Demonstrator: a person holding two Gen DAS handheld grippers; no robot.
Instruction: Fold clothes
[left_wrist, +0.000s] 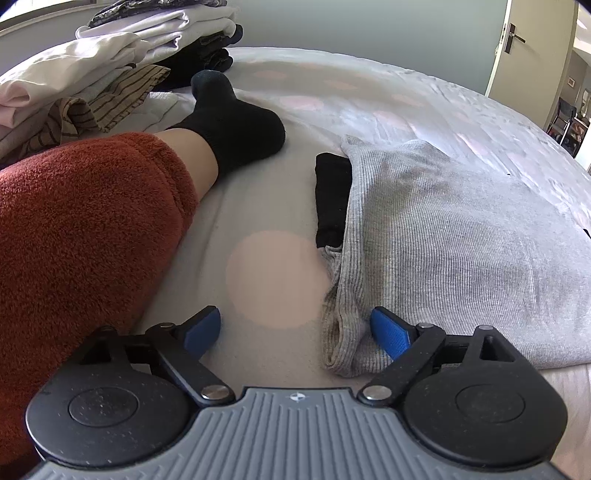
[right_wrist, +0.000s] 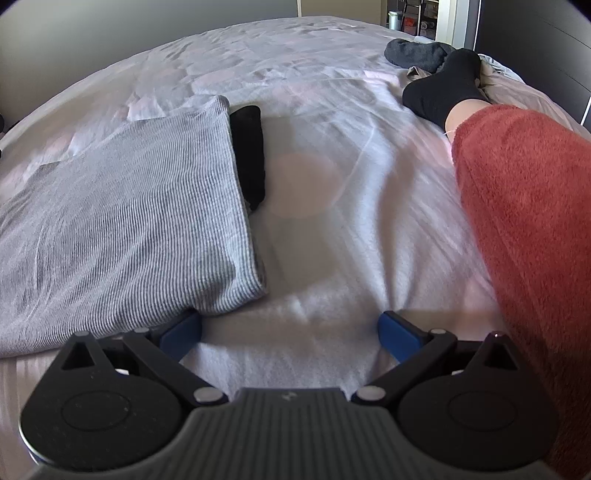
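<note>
A folded grey ribbed garment (left_wrist: 461, 240) lies flat on the white bed sheet (left_wrist: 266, 206), with a black garment (left_wrist: 332, 195) sticking out from under its edge. My left gripper (left_wrist: 295, 321) is open just above the sheet. The grey garment's near folded edge lies loose between its fingers, beside the right blue pad (left_wrist: 389, 334). In the right wrist view the same grey garment (right_wrist: 129, 206) and black garment (right_wrist: 249, 147) are on the left. My right gripper (right_wrist: 290, 321) is open over bare sheet, its left pad (right_wrist: 181, 334) at the garment's near corner.
A person's leg in a rust-red fleece (left_wrist: 81, 229) with a black sock (left_wrist: 240, 129) rests on the bed, and the other leg (right_wrist: 528, 206) shows at the right. A pile of folded clothes (left_wrist: 110, 55) sits at the back left, dark clothes (right_wrist: 417, 51) far right, and a door (left_wrist: 532, 48) beyond.
</note>
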